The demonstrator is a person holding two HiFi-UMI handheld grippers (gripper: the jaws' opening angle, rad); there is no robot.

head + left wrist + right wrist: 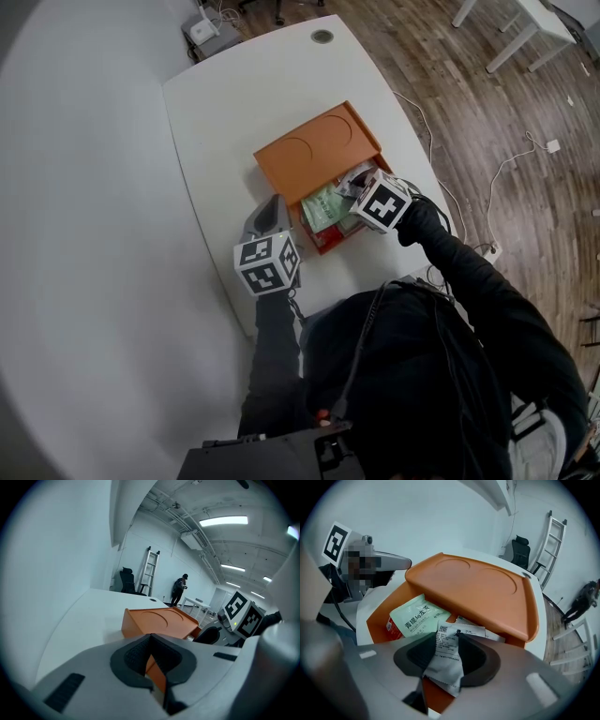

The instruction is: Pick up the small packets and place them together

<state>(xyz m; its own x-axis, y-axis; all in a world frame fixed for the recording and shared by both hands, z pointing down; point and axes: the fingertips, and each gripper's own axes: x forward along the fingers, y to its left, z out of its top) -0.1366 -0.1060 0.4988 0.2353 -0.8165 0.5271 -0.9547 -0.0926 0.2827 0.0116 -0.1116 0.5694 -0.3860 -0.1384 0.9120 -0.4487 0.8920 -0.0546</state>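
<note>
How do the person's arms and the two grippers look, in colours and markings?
The left gripper and right gripper have grey bodies and dark textured pads. Each carries a white cube printed with black square markers. Both sleeves are black.

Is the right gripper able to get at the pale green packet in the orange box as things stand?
Probably not yet: a crumpled white paper packet sits between the right gripper's open jaws. Otherwise the way looks free; the pale green packet lies uncovered, clear of the flat orange lid.
</note>
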